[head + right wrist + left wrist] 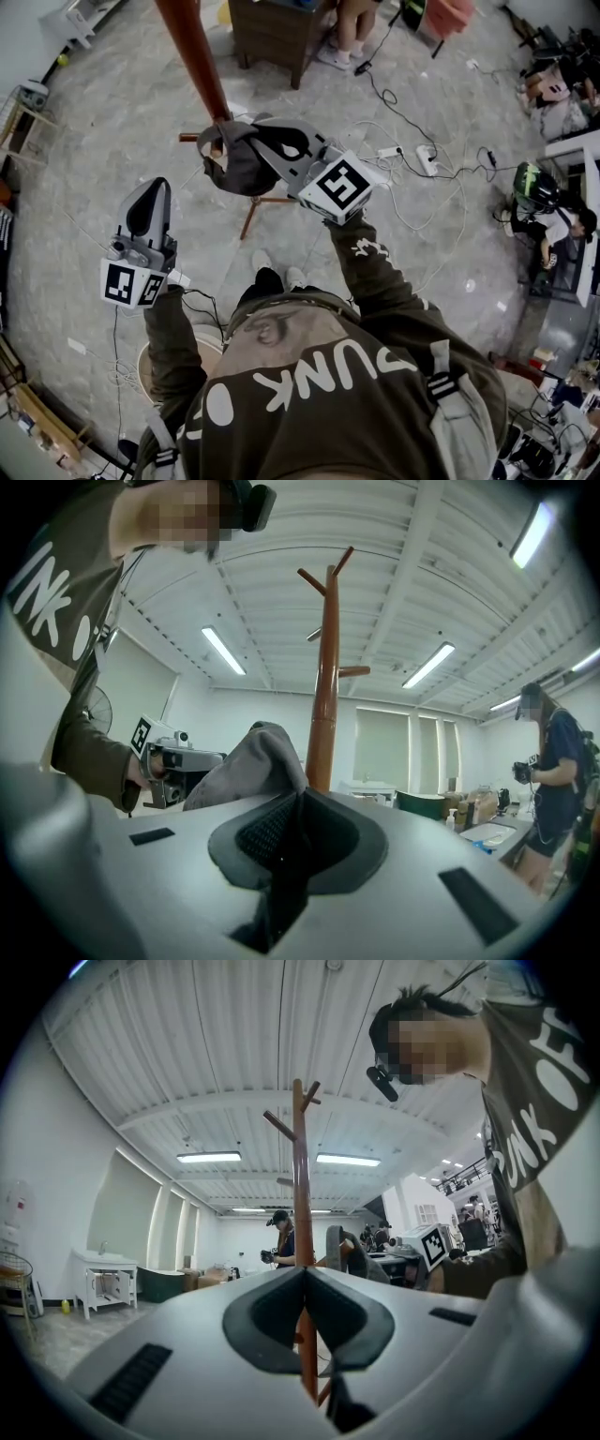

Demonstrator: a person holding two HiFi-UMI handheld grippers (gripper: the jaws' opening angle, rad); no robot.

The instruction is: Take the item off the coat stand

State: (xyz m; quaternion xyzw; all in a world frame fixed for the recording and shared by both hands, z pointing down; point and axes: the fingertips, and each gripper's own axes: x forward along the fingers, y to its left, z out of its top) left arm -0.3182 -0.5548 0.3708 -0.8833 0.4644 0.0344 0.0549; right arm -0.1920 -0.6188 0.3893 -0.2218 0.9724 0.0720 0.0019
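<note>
The coat stand is a red-brown wooden pole with short pegs, seen from above in the head view. It rises as a branched pole in the right gripper view. A grey fabric item hangs beside the pole at a low peg. My right gripper is shut on its upper edge, and the cloth bunches over the jaws and runs down between them. My left gripper is held apart to the lower left, shut with nothing in it. It points at the pole.
Cables and power strips trail over the grey floor right of the stand's legs. A dark wooden cabinet stands behind the pole. A person sits at the far right, and another person stands by a sink.
</note>
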